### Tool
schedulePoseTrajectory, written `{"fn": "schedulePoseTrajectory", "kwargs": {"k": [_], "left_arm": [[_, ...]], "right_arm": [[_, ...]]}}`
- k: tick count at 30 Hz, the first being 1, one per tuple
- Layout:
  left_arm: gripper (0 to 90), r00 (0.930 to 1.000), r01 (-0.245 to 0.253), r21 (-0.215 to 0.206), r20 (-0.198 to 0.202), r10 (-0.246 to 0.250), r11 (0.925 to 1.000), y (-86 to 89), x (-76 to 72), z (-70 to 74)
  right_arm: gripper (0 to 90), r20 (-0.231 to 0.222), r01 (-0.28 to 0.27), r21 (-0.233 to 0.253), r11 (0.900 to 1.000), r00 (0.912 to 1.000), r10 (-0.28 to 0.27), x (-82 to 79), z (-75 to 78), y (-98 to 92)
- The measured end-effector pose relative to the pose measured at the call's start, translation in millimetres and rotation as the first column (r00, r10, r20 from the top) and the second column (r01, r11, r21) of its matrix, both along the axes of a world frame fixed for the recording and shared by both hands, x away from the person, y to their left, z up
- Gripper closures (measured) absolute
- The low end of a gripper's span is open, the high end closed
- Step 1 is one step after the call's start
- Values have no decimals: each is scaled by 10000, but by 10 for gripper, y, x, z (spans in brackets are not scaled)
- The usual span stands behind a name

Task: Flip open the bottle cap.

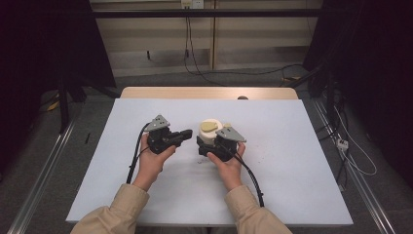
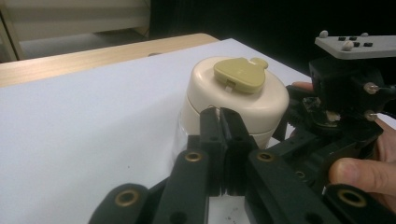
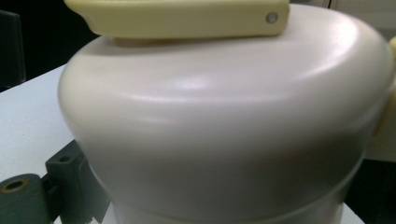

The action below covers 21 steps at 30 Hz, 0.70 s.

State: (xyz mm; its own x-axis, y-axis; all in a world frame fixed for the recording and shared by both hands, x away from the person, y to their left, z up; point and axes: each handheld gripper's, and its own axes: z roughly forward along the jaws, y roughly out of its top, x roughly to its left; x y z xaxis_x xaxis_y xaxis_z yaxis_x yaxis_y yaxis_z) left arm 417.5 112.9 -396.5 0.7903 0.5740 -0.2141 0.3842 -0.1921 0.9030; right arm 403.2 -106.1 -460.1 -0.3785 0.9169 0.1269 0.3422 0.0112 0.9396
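A cream round jar [image 1: 207, 135] with a yellowish flip cap [image 1: 210, 126] stands mid-table on the white sheet [image 1: 292, 161]. My right gripper [image 1: 208, 145] is shut on the jar's lower body from the near side. In the right gripper view the jar [image 3: 224, 116] looms very close, one of my fingers [image 3: 60, 179] showing at its left. My left gripper [image 1: 189, 132] lies to the jar's left, shut and holding nothing. In the left gripper view its tips [image 2: 222, 114] sit against or just short of the jar's side [image 2: 243, 105], under the cap [image 2: 239, 73].
The sheet covers a wooden table whose far edge [image 1: 209, 92] shows bare. Metal rails [image 1: 44, 165] run along both sides on the floor. Cables [image 1: 350, 151] trail at the right, and dark curtains hang on both sides.
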Motion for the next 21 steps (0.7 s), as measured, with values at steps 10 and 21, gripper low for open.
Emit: {"fn": "schedulePoseTrajectory", "kwargs": {"k": [10, 21], "left_arm": [[900, 9991, 368, 378, 200, -376, 9986, -129, 67, 92], [900, 9988, 491, 504, 42, -494, 9975, -182, 124, 100]], "right_arm": [[49, -15, -16, 2, 10000, 10000, 16, 1, -1, 0], [49, -32, -17, 1, 10000, 10000, 17, -1, -2, -1]]}}
